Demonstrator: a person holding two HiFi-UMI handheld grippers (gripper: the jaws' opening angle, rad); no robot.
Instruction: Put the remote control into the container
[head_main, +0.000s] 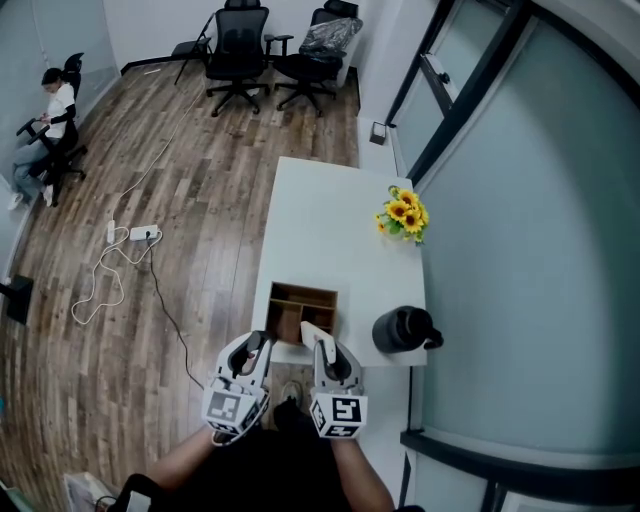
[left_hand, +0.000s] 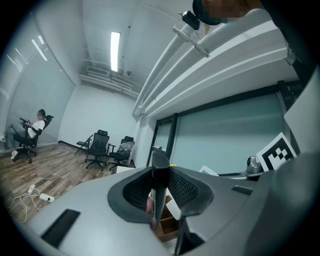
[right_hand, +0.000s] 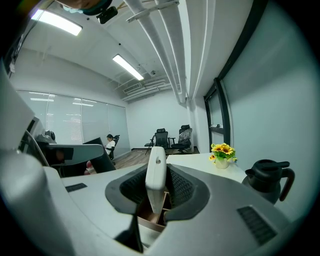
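White table (head_main: 330, 230) stands on wood flooring. At its near edge are 2 grippers. The left gripper (head_main: 252, 352) is clamped on 1 black remote (left_hand: 160, 175), seen edge-on. The right gripper (head_main: 328, 352) is clamped on 1 white remote (right_hand: 155, 175) by 1 wooden container (head_main: 303, 290). Beyond are 1 black jug (head_main: 403, 329) and 1 sunflower pot (head_main: 403, 213). The container's compartments are partly hidden.

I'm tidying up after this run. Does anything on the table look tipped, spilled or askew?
Nothing stands out. The wooden box, black jug and sunflowers stand upright on the white table, with no spill. Only a power strip with loose cable lies on the floor.
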